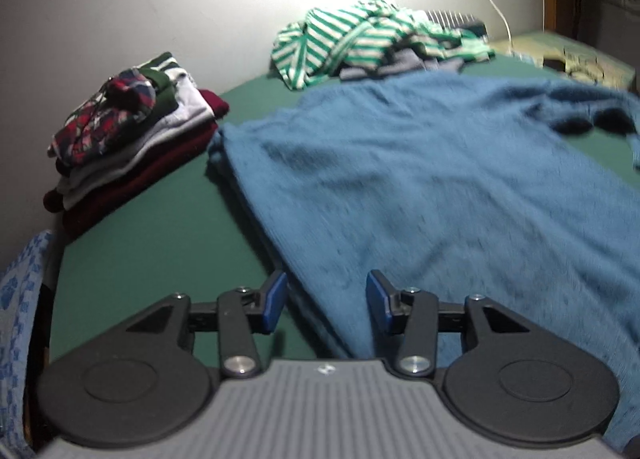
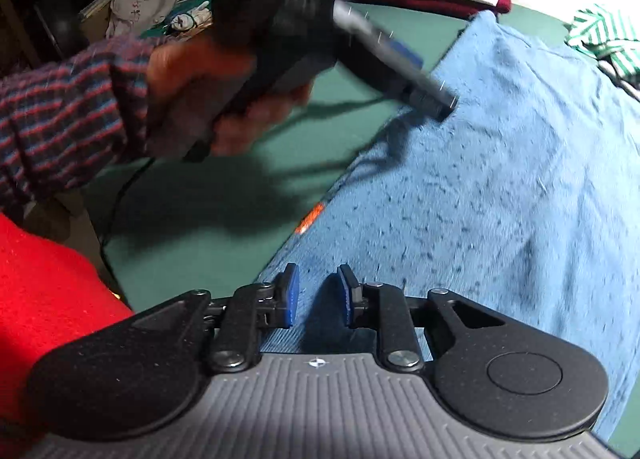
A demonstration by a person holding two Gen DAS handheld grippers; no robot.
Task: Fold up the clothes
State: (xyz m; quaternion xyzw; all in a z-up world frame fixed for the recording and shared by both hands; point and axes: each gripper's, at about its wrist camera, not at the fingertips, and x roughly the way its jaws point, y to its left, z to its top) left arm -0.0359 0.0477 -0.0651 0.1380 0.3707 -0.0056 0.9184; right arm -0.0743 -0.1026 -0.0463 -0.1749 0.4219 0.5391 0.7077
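A blue knit sweater (image 1: 440, 187) lies spread flat across the green surface, one sleeve bent at the far right. To its left sits a stack of folded clothes (image 1: 132, 139), dark red at the bottom, plaid on top. Behind lies a crumpled green-and-white striped garment (image 1: 360, 39).

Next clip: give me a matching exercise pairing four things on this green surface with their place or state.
Things:
1. blue sweater
2. green-striped garment
3. folded stack
4. left gripper

Place or state:
A. crumpled heap at the far edge
B. neat pile by the wall, plaid piece on top
C. spread flat across the green surface
D. fingers apart at the sweater's near edge

Pairs: 1-C, 2-A, 3-B, 4-D
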